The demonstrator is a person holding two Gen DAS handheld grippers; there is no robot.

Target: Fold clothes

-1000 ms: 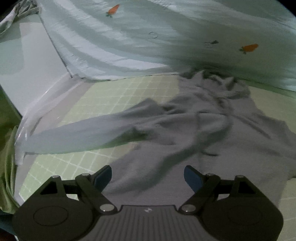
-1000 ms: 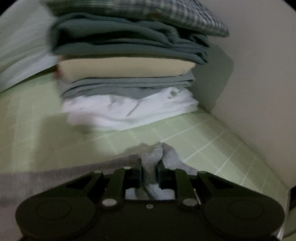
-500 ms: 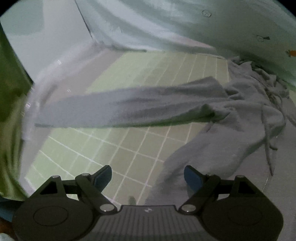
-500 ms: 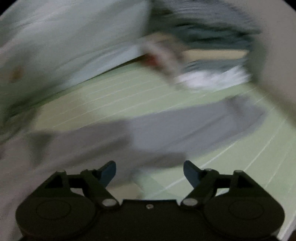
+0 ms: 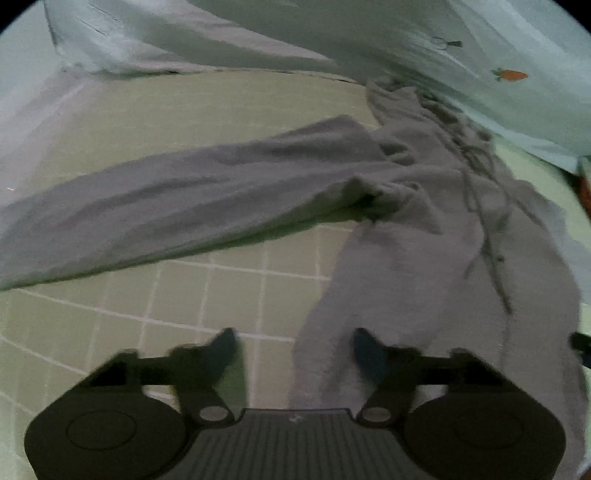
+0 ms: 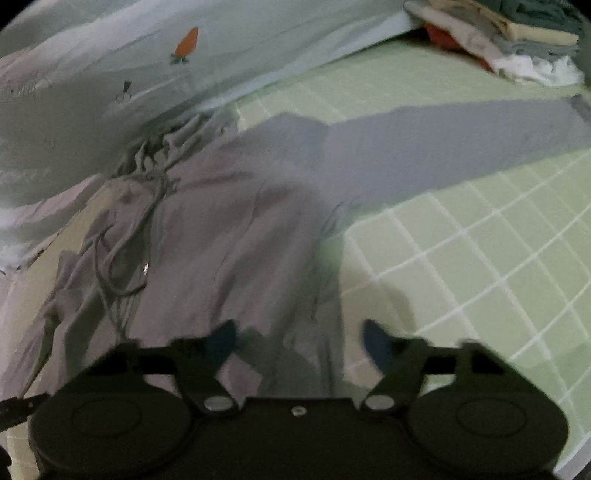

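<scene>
1. A grey hooded sweatshirt (image 5: 424, 236) lies spread on a bed sheet (image 5: 207, 306) of pale green with a white grid, front up, its drawstrings loose over the chest.
2. Its long axis runs from the hood, bunched against a pale quilt (image 5: 369, 33) printed with carrots, back toward the cameras, where the hem lies.
3. Both sleeves stretch straight out sideways, crosswise to the body: one (image 5: 177, 206) in the left view, the other (image 6: 461, 147) in the right view. That flat spread looks meant to ready the garment for folding.
4. The left tool (image 5: 291, 339) hangs over the body's side edge near the hem, its jaws closing; cloth lies under the gap, but the pads do not grip it.
5. The right tool (image 6: 299, 338) hangs over the opposite side edge, its jaws also closing, with nothing pinched.
6. A stack of folded clothes (image 6: 524, 48) sits at the far end of the bed, likely where this one goes afterwards.
</scene>
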